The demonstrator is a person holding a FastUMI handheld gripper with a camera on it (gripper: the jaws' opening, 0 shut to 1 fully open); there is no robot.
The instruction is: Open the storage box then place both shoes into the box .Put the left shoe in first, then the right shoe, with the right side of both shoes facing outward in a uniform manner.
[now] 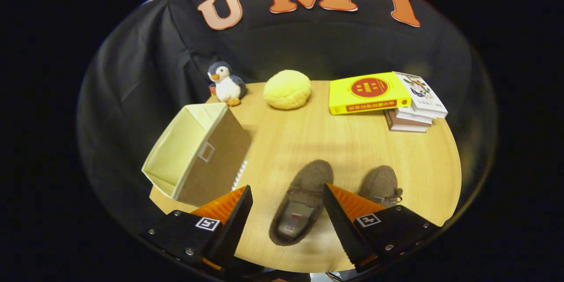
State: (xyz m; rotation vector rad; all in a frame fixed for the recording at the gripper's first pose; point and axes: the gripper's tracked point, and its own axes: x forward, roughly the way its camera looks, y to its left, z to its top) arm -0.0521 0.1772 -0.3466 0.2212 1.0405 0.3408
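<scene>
A beige fabric storage box (198, 156) stands open on the wooden table (308, 141), to the left of my fingers and a little ahead of them. Two brown suede shoes lie on the table with toes pointing away from me. One shoe (302, 202) lies between my fingers, its opening facing up. The other shoe (381, 185) sits just past the right finger, partly hidden by it. My gripper (288, 196) hovers above the table, open, touching nothing.
At the table's far edge stand a plush penguin (225, 83) and a yellow round cushion (287, 89). A yellow book (368, 92) lies beside a stack of books (416, 103) at the far right. Black cloth walls the booth behind.
</scene>
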